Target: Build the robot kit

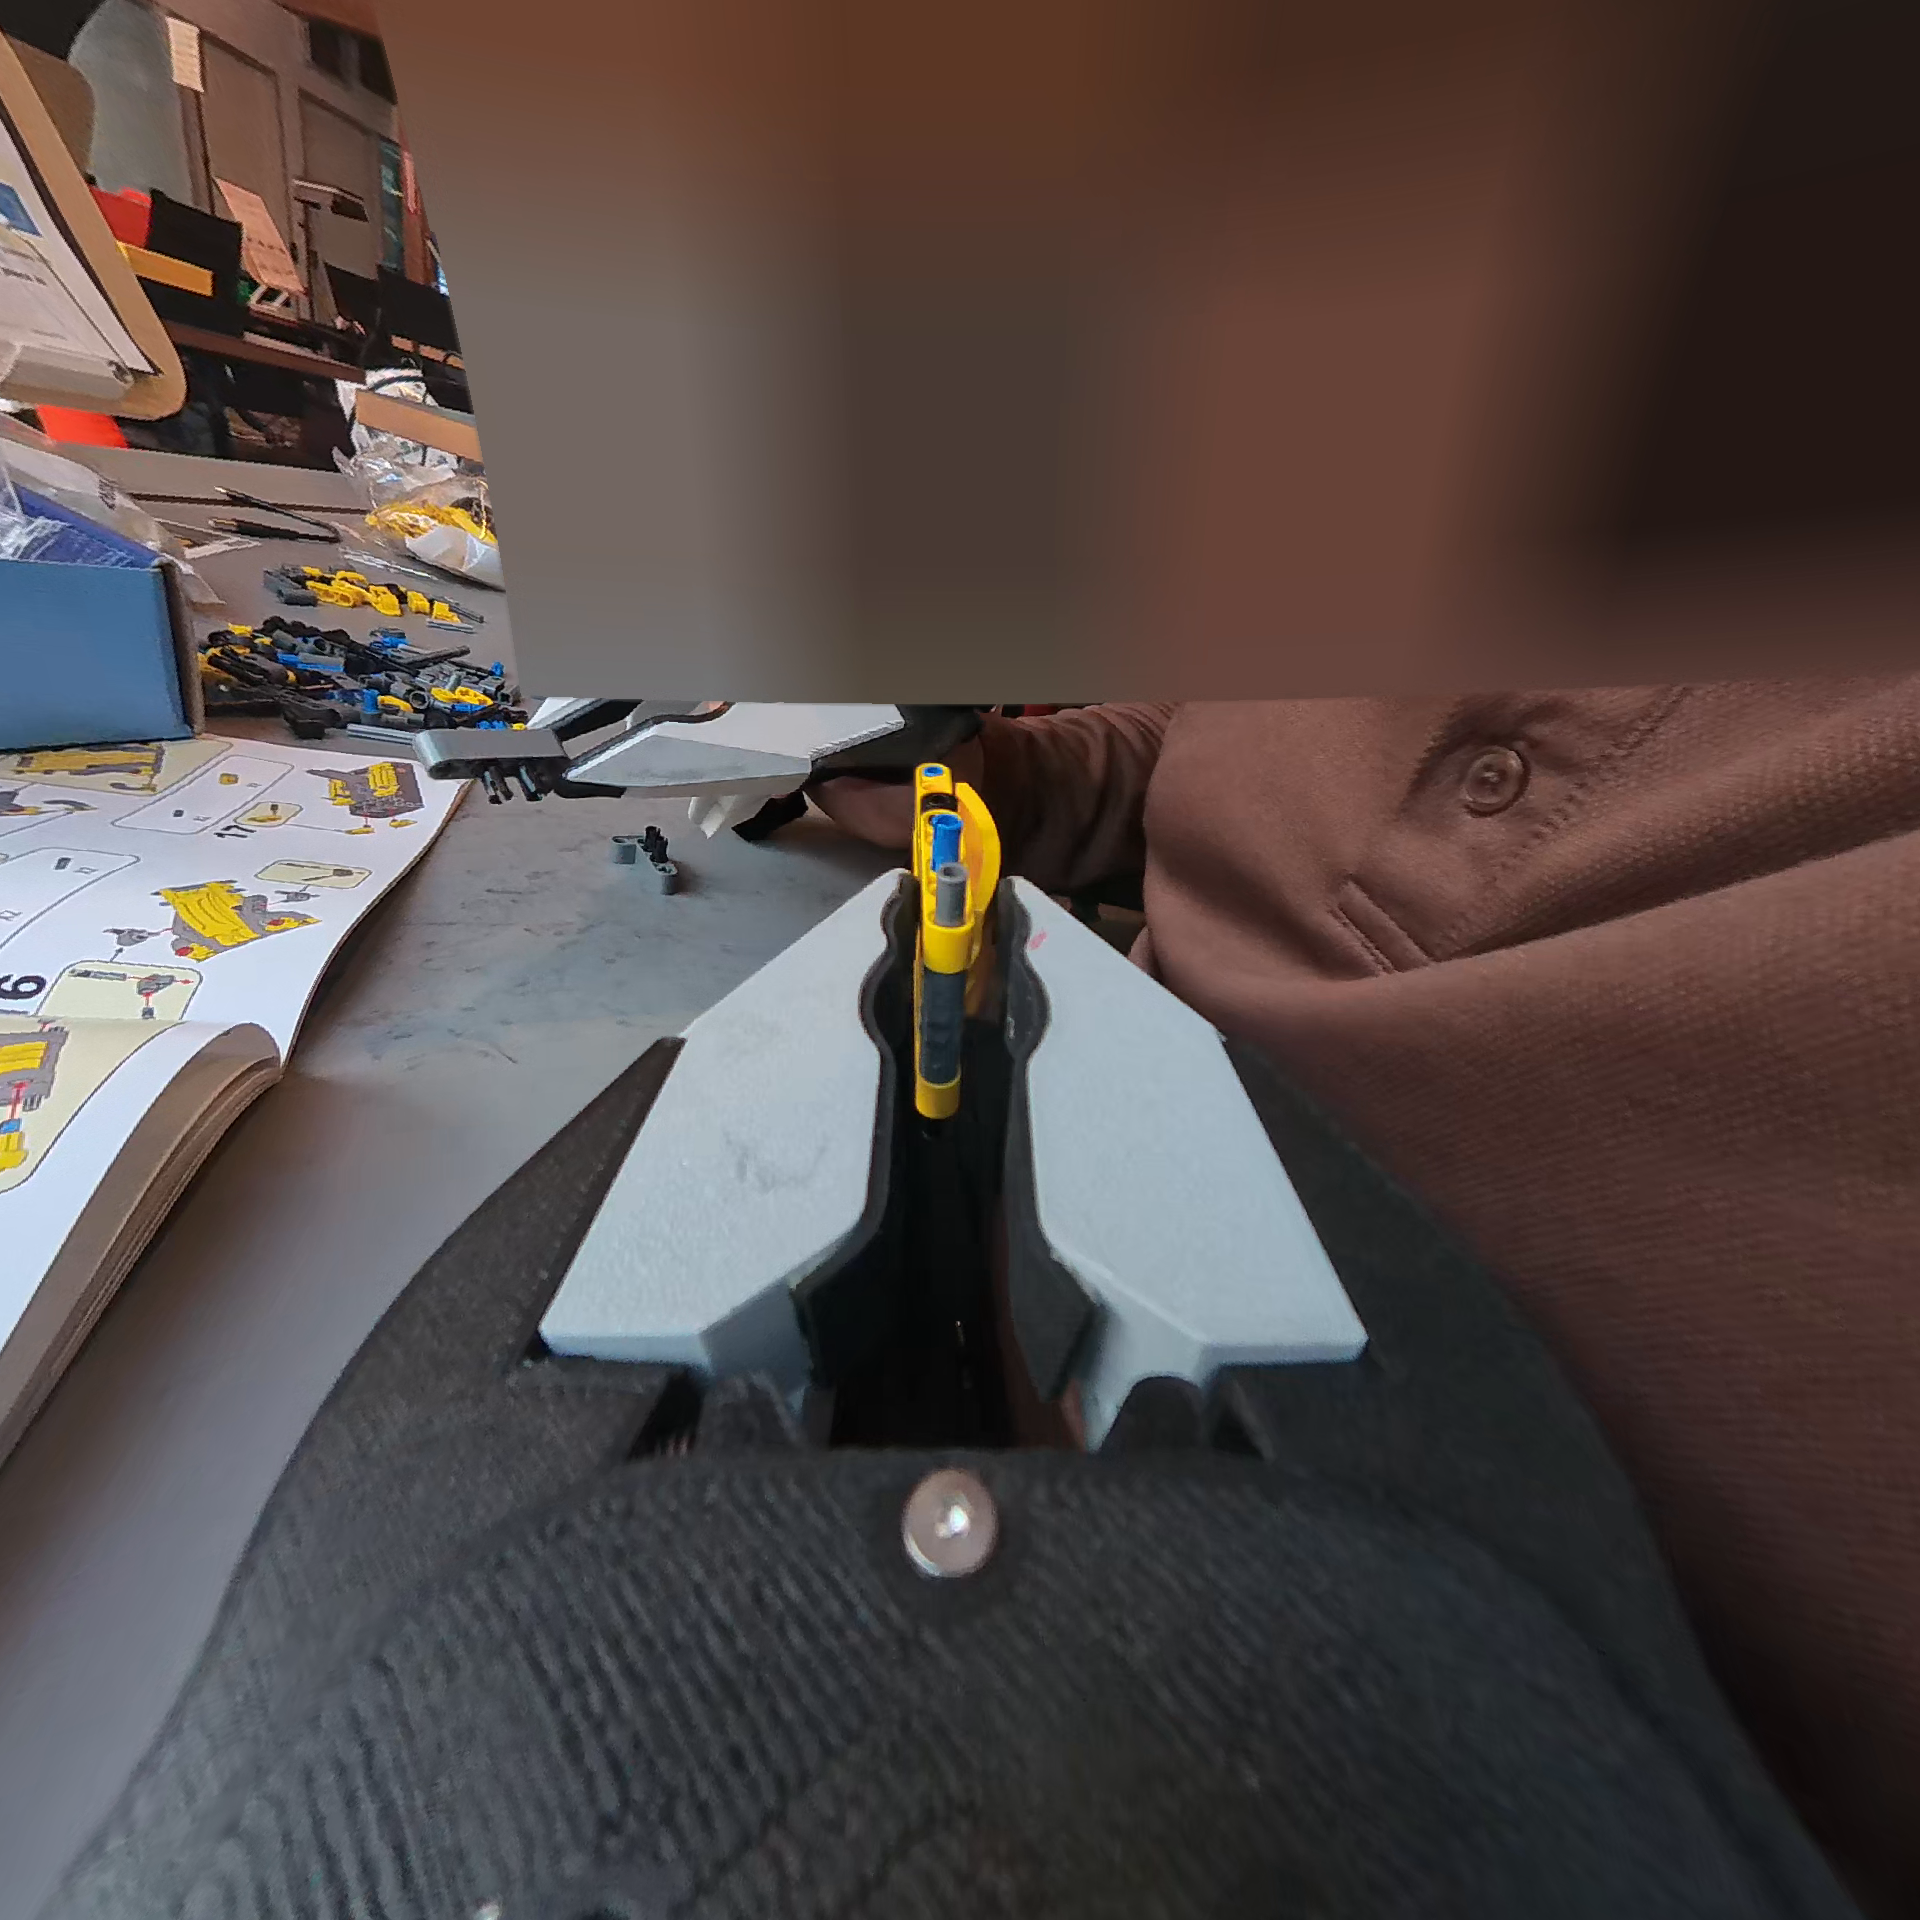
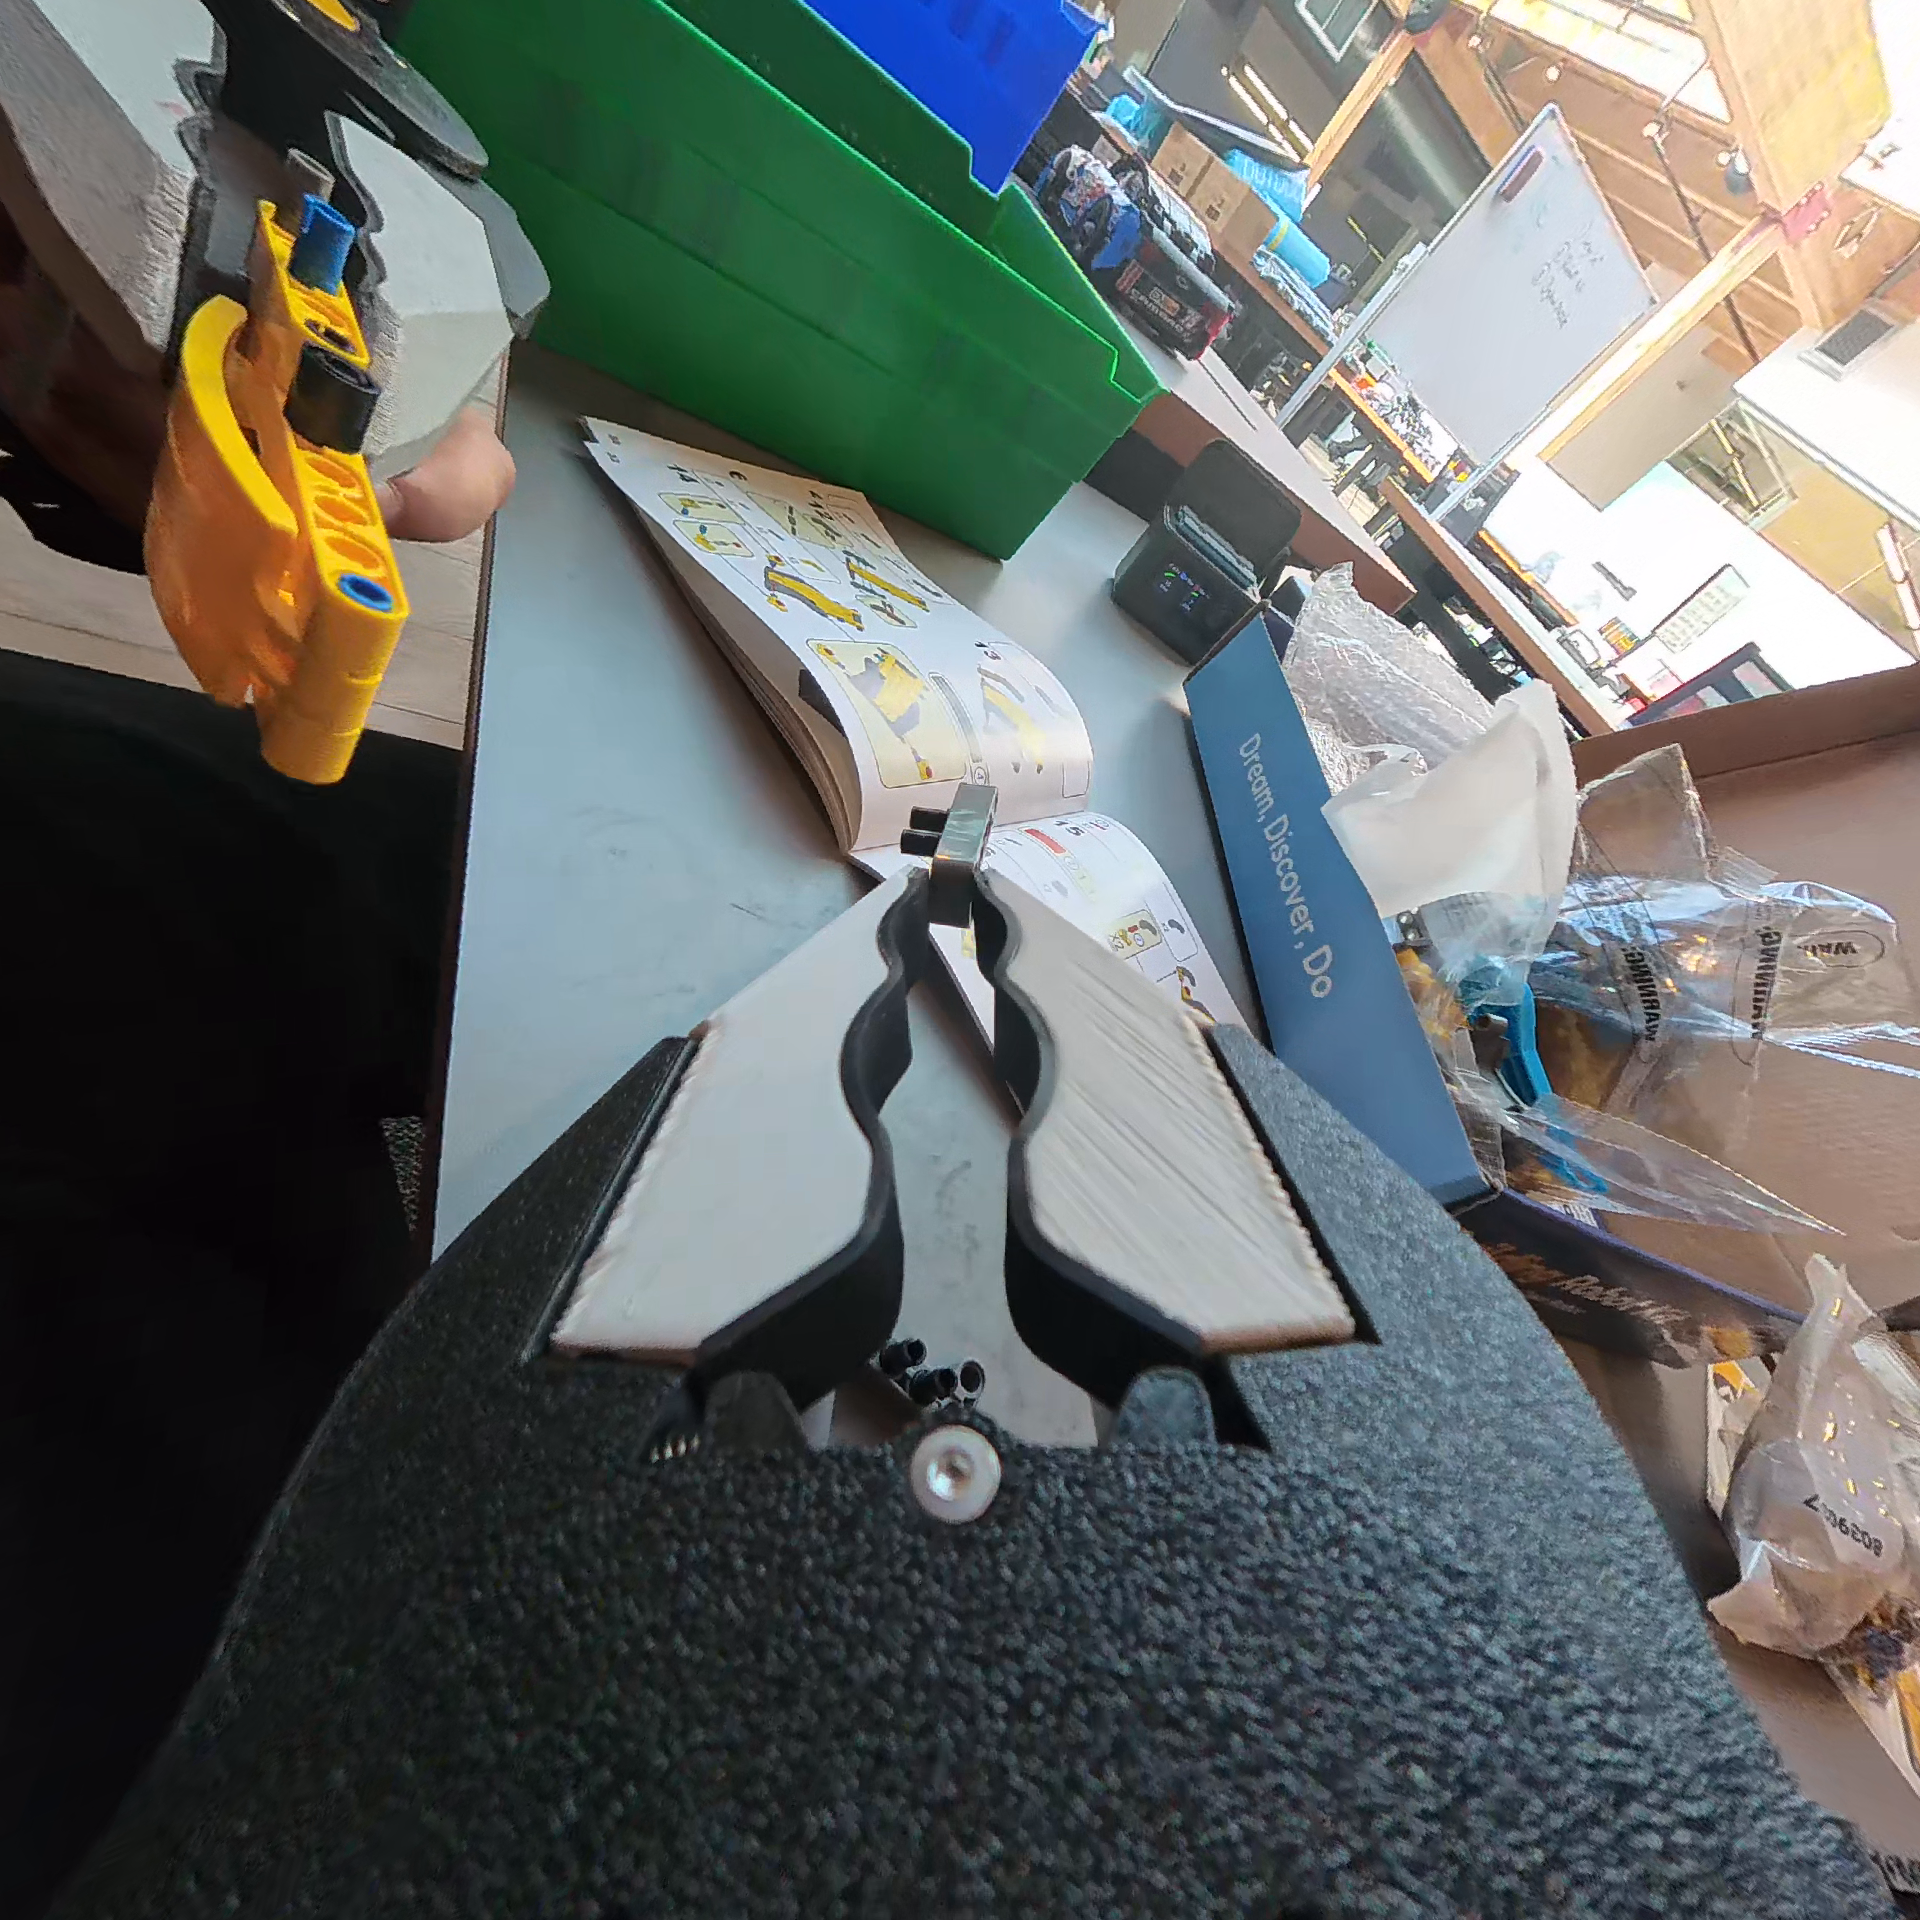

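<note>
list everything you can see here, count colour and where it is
yellow beam assembly: one, yellow with blue and grey pins, clamped in the left gripper
dark grey beam: one, with black pins, pinched at the tips of the right gripper
instruction booklet: one, open, white pages, flat on the grey table
loose building parts: a pile, yellow, black and blue, far left of table
small grey piece: one, on the table beyond the booklet
green bins: stacked, count unclear, behind the booklet
blue bin: one, on the green ones
blue box: one, right of booklet
clear plastic bags: several, right side
left gripper: shut
right gripper: shut
</note>
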`<action>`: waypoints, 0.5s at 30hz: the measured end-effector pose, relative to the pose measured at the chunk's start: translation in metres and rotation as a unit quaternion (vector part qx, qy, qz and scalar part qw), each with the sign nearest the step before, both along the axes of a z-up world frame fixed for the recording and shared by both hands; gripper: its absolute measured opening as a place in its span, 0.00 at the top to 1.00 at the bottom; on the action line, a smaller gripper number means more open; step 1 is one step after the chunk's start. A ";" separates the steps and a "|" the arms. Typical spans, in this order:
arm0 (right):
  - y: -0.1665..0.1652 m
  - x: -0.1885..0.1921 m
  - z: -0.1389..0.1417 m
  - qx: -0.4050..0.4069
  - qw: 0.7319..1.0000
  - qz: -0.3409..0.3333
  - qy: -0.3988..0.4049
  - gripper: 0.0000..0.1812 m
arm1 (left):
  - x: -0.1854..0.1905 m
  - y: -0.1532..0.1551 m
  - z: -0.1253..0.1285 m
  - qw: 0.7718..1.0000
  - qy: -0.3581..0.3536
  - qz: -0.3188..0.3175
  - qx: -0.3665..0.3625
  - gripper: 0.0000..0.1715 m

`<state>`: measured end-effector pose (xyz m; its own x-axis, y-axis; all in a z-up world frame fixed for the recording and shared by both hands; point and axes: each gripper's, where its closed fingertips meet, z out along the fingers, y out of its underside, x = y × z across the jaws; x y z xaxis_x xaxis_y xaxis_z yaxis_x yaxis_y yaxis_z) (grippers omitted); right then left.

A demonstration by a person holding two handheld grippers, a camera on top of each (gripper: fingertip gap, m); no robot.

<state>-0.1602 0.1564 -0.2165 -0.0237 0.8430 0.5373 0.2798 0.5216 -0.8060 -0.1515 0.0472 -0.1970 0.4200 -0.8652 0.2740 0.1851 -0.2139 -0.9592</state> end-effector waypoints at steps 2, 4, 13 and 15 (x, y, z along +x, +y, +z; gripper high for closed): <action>0.000 0.000 0.000 0.000 1.000 0.000 -0.001 0.96 | 0.001 0.000 -0.001 1.000 0.002 -0.002 -0.001 0.93; 0.000 -0.001 0.000 0.000 1.000 0.000 -0.002 0.96 | 0.001 0.000 -0.002 1.000 0.003 -0.003 -0.001 0.93; 0.000 -0.001 0.000 -0.003 1.000 0.002 -0.002 0.96 | -0.004 0.002 -0.002 1.000 -0.001 0.003 -0.001 0.93; 0.001 -0.001 0.000 -0.005 1.000 0.002 -0.001 0.96 | -0.004 0.002 -0.003 1.000 0.000 0.000 -0.003 0.93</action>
